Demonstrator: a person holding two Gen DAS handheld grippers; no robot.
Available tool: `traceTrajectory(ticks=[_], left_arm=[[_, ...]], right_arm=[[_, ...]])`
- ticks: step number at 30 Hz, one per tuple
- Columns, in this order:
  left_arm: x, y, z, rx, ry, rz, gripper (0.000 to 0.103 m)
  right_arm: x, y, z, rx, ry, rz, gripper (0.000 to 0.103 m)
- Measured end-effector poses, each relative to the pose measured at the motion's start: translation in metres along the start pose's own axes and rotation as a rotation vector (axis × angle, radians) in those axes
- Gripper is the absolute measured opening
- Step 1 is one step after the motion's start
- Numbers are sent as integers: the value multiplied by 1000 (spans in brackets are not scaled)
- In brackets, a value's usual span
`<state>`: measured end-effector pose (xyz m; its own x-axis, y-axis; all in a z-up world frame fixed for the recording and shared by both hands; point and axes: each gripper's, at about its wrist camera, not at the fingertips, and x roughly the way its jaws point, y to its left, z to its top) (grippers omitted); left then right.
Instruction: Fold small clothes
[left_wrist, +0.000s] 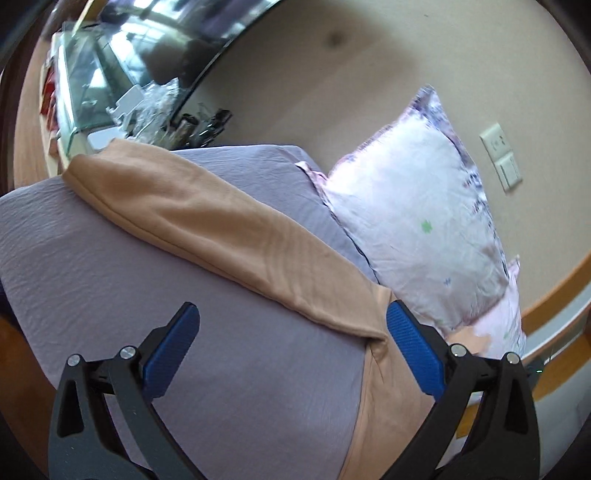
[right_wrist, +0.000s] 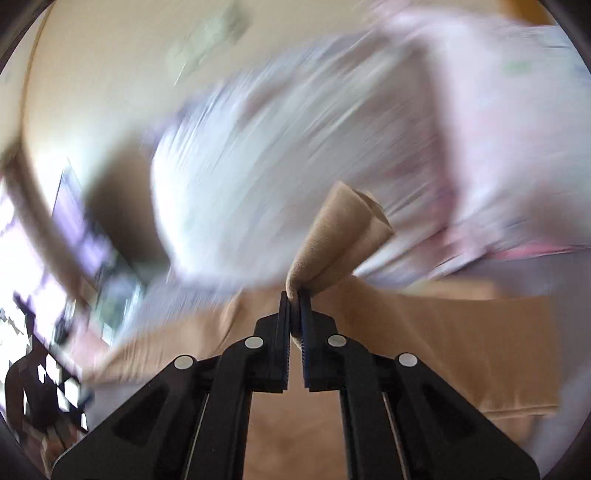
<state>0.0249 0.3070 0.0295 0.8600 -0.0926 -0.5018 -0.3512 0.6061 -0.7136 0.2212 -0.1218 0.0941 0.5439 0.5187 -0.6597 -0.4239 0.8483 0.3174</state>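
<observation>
A bed under a lilac sheet fills the scene, with a floral pillow propped against the beige wall. Across it lies the tan garment, stretched long, with one crease near the left tongs, which hang spread wide and hold nothing. The right tongs are pressed together on a bunched tan end. The folding looks barely begun; most folds remain.

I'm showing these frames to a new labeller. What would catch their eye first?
Probably the tan garment stretched diagonally across the lilac bedsheet, with the floral pillow propped against the wall behind. Then the right gripper, shut on a bunched corner of that cloth amid heavy blur.
</observation>
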Motion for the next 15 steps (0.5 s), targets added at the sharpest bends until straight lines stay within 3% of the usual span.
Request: traceTrajectory(ticks=[1, 3, 4, 5, 7, 15], left_arm=[[1, 5, 3, -23, 6, 10, 98], [1, 15, 5, -52, 14, 19, 96], [2, 21, 7, -72, 20, 30, 96], [3, 27, 9, -92, 23, 39, 95], [5, 35, 14, -124, 24, 60, 90], [16, 53, 40, -283, 35, 97, 84]], right_arm=[[21, 16, -9, -26, 79, 24, 6], [32, 33, -22, -62, 114, 54, 8], [29, 36, -24, -70, 101, 53, 17], [21, 34, -27, -70, 82, 48, 37], [-1, 21, -28, -42, 25, 39, 59], [-49, -14, -35, 27, -22, 65, 65]])
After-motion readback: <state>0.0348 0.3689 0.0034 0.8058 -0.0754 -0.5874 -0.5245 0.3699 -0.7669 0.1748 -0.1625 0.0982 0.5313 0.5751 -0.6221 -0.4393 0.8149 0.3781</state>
